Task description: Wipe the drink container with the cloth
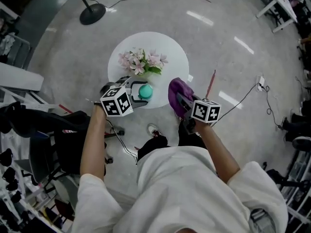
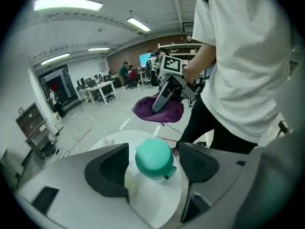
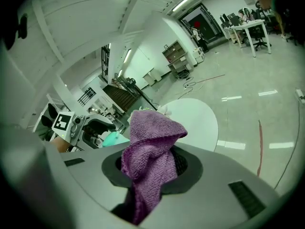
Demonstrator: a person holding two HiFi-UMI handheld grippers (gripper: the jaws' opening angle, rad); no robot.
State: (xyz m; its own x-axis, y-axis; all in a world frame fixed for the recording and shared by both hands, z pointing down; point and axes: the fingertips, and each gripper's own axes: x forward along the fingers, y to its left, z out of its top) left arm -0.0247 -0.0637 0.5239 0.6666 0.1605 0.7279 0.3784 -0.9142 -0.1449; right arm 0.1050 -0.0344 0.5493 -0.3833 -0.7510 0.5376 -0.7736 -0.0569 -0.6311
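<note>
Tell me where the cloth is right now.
The cloth is clamped in the right hand-held gripper, centre right in the head view. It is just right of the bottle held by the left hand-held gripper, at the table's near edge.

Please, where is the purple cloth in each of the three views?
Head view: purple cloth right of centre, in the right gripper.
Left gripper view: upper centre, above the green-capped drink container.
Right gripper view: centre, clamped between the jaws.
Shared landmark: the round white table.

The flowers (image 1: 141, 61) stand on the table (image 1: 171, 52), the drink container (image 1: 145, 91) just before them, the cloth (image 1: 178, 92) to its right.
</note>
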